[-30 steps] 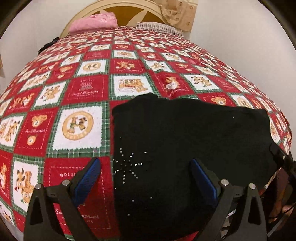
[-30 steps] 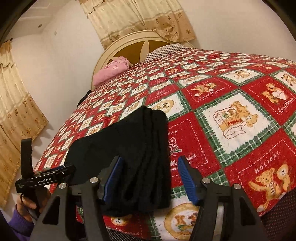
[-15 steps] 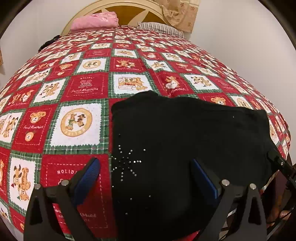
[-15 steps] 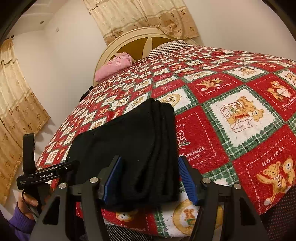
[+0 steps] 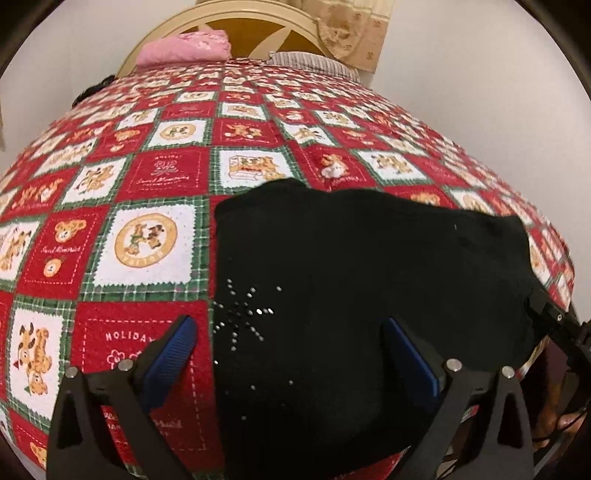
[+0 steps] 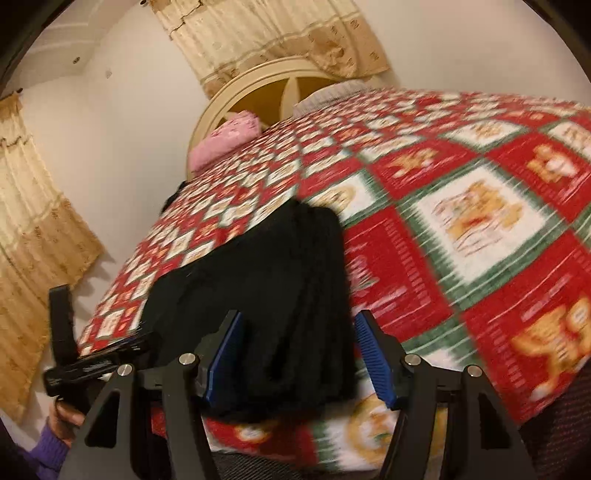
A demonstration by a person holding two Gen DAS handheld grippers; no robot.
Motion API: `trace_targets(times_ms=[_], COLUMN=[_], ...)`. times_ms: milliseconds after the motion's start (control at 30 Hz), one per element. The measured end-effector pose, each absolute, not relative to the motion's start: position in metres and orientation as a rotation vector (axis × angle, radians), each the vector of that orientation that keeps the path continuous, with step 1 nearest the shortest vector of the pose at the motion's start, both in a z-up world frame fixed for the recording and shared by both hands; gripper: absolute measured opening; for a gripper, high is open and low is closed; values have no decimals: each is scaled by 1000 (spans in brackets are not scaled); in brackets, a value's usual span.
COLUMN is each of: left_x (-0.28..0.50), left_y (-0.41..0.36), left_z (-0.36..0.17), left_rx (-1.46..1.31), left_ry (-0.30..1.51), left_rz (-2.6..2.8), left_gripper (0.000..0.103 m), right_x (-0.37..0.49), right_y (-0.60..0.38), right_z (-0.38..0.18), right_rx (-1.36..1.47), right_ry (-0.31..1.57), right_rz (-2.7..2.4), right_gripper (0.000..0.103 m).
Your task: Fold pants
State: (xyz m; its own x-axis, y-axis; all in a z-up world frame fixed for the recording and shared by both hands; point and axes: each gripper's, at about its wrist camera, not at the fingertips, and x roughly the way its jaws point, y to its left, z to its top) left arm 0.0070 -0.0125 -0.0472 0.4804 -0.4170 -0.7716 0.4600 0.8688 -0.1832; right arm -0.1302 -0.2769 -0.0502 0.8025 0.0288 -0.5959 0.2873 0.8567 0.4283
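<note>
Black pants (image 5: 362,280) lie folded in a flat block on the red patchwork bedspread (image 5: 155,173) near the bed's front edge; a rhinestone star shows on them. My left gripper (image 5: 288,350) is open over the pants' near left corner, touching nothing. In the right wrist view the pants (image 6: 266,295) show stacked layers at their right end. My right gripper (image 6: 301,354) is open with that end between its blue pads, not closed on it. The left gripper's body (image 6: 96,354) shows at the lower left of that view.
A pink folded cloth (image 5: 184,50) and a striped pillow (image 5: 314,62) lie by the cream headboard (image 5: 236,22) at the far end. Walls flank the bed. Beige curtains (image 6: 33,236) hang on the left in the right wrist view.
Both grippers have drawn back and dropped lower toward the bed's front edge. The right wrist view is now blurred and tilted. The pants have not moved.
</note>
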Motion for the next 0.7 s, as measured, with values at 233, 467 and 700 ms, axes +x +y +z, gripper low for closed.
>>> trace_targets(times_ms=[233, 467, 700], left_x=[4, 2, -1], left_y=[-10, -14, -15], left_z=[-49, -49, -50], left_rx=[34, 60, 79], left_ry=[916, 942, 953], left_rz=[-537, -506, -507], left_gripper=[103, 103, 103], right_x=[-128, -121, -116], right_y=[-269, -257, -232], right_z=[-50, -49, -50], right_rx=[483, 399, 224], right_ry=[646, 684, 724], right_rz=[-163, -207, -253], right_gripper=[64, 64, 64])
